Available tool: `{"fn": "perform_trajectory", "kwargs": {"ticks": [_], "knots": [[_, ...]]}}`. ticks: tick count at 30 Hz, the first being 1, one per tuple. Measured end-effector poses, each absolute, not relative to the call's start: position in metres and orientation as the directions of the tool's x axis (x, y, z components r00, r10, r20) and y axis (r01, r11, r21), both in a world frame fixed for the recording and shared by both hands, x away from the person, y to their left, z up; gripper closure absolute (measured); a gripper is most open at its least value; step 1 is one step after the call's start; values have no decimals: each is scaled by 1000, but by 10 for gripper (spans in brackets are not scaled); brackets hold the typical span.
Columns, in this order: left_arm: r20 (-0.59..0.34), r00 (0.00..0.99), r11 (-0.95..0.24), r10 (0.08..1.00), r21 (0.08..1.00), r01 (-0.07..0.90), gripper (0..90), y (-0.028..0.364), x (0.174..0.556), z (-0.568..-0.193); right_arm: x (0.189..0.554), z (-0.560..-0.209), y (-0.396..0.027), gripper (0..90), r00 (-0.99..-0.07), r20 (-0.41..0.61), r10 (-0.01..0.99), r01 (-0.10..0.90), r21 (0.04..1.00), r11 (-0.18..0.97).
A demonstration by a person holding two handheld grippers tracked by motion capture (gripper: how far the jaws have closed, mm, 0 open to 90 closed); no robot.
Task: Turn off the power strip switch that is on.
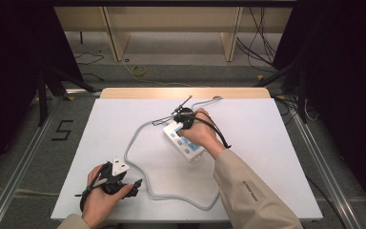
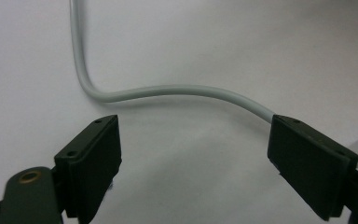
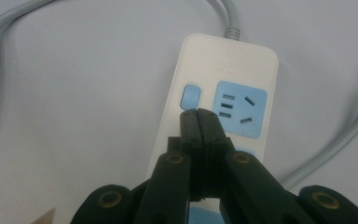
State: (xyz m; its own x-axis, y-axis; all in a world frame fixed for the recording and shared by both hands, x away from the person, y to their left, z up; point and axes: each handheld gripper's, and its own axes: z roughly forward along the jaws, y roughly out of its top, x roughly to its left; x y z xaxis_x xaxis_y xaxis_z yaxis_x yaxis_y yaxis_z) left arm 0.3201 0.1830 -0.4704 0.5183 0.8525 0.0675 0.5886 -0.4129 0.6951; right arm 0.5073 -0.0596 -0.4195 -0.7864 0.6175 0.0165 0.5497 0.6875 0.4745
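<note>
Right jaws: we see them pressed flat together with nothing between them, their tips over the top face of the power strip [image 3: 216, 107].
Right gripper [image 3: 199, 116]: in its own view our tips sit just below the strip's small blue button [image 3: 190, 96] and beside the blue socket panel [image 3: 240, 108]; whether they touch the casing we cannot tell. From above, our right gripper [image 1: 183, 118] is over the strip's far end.
Left jaws: we hold them wide apart, gripping nothing.
Left gripper [image 2: 196, 158]: in its own view the grey cable [image 2: 177, 91] curves across just beyond our jaw tips and passes behind the right-hand jaw. From above, our left gripper [image 1: 131, 186] is near the table's front edge.
Power strip [image 1: 185, 142]: white, lying flat and slanted at the middle of the table, under our right hand [image 1: 201, 133].
Cable [image 1: 138, 143]: runs from the strip in a wide loop that passes close to our left gripper.
Table [image 1: 267, 157]: a white surface.
</note>
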Motion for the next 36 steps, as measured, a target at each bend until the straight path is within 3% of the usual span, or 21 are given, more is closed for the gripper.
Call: {"fn": "perform_trajectory", "kwargs": {"ticks": [36], "knots": [[68, 521, -415, 851, 696, 586, 170, 183, 320, -470, 521, -433, -47, 900, -775, 32, 632, 565, 484, 668]]}}
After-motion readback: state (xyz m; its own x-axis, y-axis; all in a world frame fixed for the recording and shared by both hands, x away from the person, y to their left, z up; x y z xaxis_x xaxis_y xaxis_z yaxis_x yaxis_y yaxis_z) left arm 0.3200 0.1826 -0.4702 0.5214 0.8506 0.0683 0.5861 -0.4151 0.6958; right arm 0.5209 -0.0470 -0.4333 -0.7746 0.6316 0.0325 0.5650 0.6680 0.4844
